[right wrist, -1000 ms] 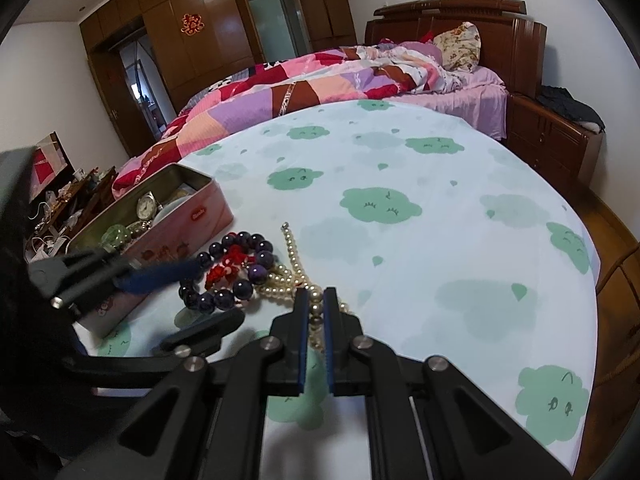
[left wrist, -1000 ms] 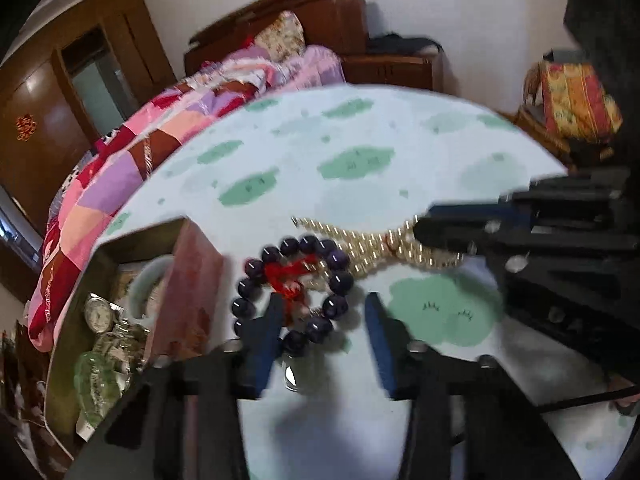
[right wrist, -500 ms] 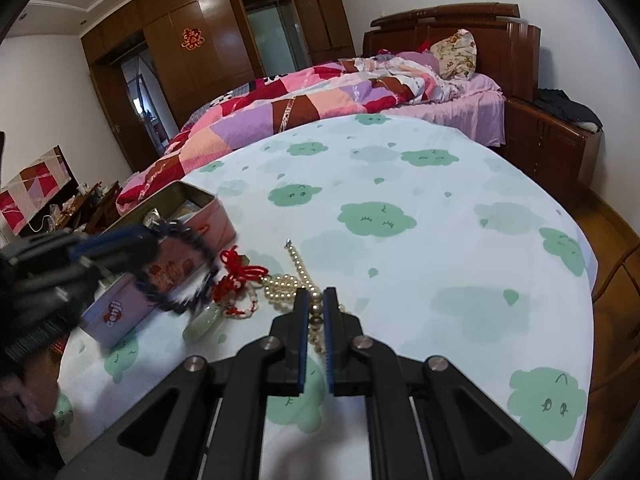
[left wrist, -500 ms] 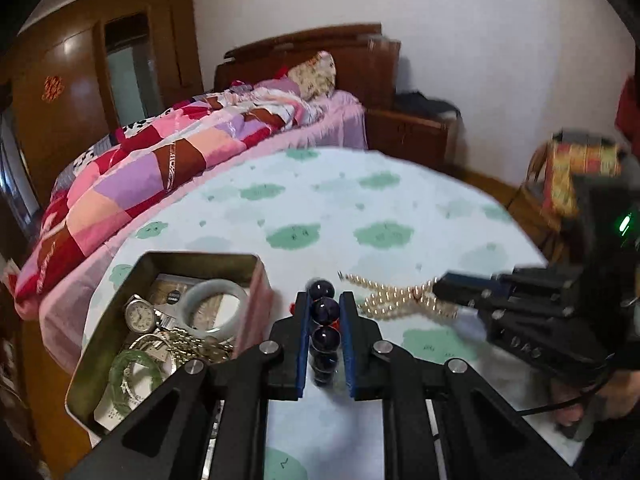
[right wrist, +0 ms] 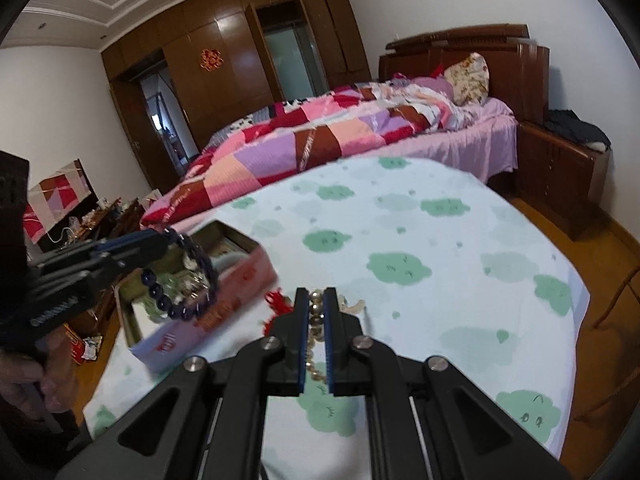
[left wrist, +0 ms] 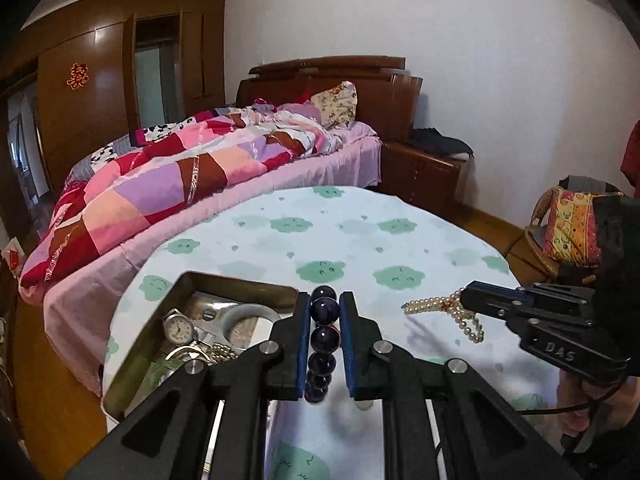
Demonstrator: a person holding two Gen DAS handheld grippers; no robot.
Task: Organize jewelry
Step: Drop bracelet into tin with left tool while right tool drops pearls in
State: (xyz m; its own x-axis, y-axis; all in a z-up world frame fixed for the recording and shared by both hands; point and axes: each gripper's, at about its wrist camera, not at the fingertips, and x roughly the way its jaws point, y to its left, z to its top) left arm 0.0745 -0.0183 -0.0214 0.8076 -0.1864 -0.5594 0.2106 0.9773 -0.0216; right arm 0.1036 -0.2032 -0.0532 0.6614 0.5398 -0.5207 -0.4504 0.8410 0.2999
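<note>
My left gripper [left wrist: 325, 298] is shut on a dark purple bead bracelet [left wrist: 325, 312], whose beads run in a line between the blue pads. In the right wrist view the left gripper [right wrist: 160, 236] holds the bracelet [right wrist: 200, 276] hanging in a loop over the open tin [right wrist: 240, 292]. My right gripper [right wrist: 316, 296] is shut on a pearl necklace [right wrist: 316, 310]. From the left wrist view the necklace [left wrist: 440, 305] dangles off the right gripper [left wrist: 466, 298] above the tablecloth. A red tassel [right wrist: 276, 300] shows beside the right fingers; its attachment is hidden.
The tin [left wrist: 240, 280] holds a watch [left wrist: 176, 326], a white bangle [left wrist: 248, 314] and other pieces. The round table [left wrist: 320, 232] has a cloud-print cloth. Behind it stands a bed [left wrist: 180, 176] with a nightstand [left wrist: 424, 168]; a cushioned chair [left wrist: 572, 228] is at the right.
The left gripper shut on the bead bracelet, lifted it off the table and carried it toward the tin. The right gripper rose a little with the pearls still in it.
</note>
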